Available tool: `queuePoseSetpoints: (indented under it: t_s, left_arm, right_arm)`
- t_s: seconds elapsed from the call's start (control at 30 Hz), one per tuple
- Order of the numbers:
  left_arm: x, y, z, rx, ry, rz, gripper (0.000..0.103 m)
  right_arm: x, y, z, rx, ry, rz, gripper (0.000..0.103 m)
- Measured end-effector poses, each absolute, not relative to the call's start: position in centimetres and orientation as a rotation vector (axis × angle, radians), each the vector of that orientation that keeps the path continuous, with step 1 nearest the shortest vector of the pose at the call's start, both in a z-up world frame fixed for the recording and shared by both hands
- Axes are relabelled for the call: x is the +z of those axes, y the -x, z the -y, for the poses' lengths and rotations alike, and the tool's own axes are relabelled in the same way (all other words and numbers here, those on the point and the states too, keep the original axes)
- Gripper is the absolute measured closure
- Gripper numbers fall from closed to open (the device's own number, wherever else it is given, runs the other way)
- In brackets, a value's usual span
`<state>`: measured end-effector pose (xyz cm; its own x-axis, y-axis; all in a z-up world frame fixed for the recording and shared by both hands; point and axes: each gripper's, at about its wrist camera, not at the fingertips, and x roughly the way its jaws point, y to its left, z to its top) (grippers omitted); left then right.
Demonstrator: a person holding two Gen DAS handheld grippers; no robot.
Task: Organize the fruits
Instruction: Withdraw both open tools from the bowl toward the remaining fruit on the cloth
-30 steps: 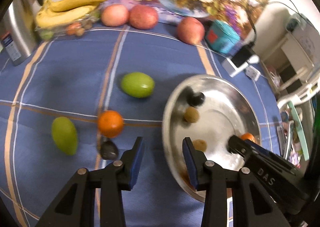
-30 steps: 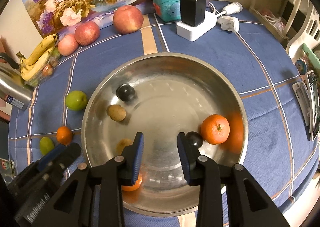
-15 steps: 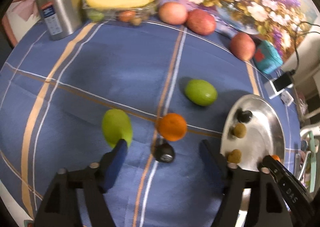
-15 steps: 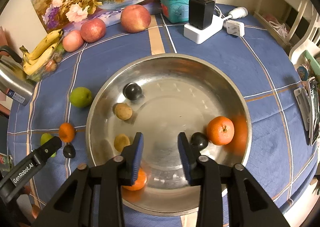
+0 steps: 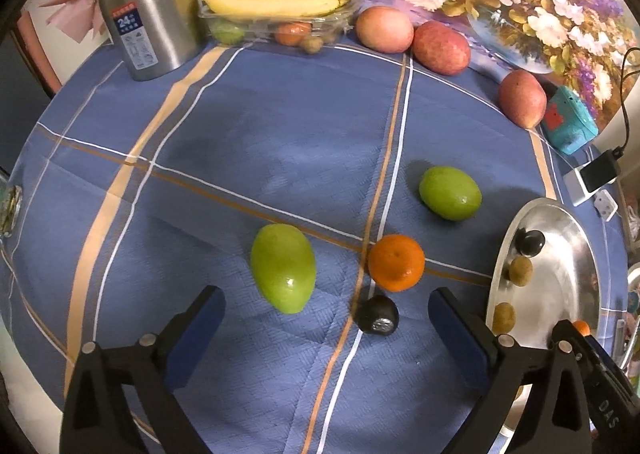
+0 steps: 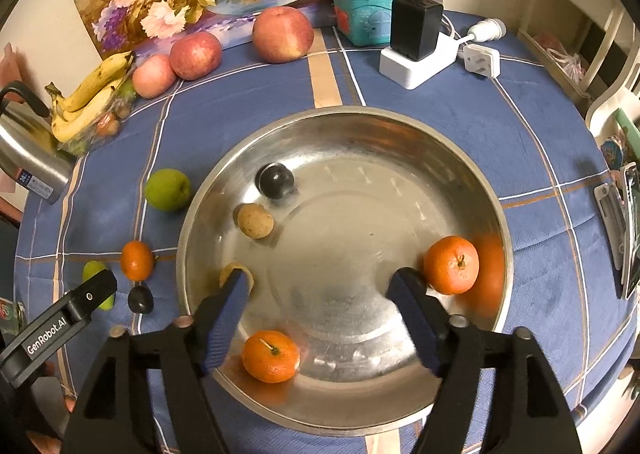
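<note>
Only rightward, two bowl (image 6: 472, 158) tangerines (image 6: 451, 264)

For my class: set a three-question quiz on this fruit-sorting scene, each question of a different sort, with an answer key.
1. True or false: the dark plum on the cloth touches the steel bowl.
2. How many oranges lie inside the bowl? A) one B) two C) three
3. Fill in: between the fingers of the left gripper, nearest its left finger, lies a green ____.

Key
1. False: it lies apart from the bowl, next to the loose orange.
2. B: one orange by the right wall, another near the front rim.
3. Mango. The jaws are opening and nothing is gripped.
</note>
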<state>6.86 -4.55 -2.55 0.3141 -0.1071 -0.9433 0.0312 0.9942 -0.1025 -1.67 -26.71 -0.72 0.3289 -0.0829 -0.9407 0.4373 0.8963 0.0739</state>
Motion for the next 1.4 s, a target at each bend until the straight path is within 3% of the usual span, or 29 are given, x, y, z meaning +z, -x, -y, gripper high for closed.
queuePoseSetpoints:
  t_s: [0.2,0.3,1.4]
  left_arm:
    - [-2.5,-6.9,4.1,-0.083,0.068,-1.238,0.000]
    - [-2.3,-7.0,3.8,-0.066,0.061,-1.222,0.000]
    - [0.0,-8.3,-0.2,-0.038,-0.021,-1.053,0.000]
  right_arm:
    - [-0.6,1.5,26.4,-0.341,-0.323,-1.183,0.016]
    - [-0.6,1.5,26.3,-0.343,-0.315,-1.175,0.007]
    - [0.3,-0.4,21.1,-0.196,-0.232,-1.093,0.006]
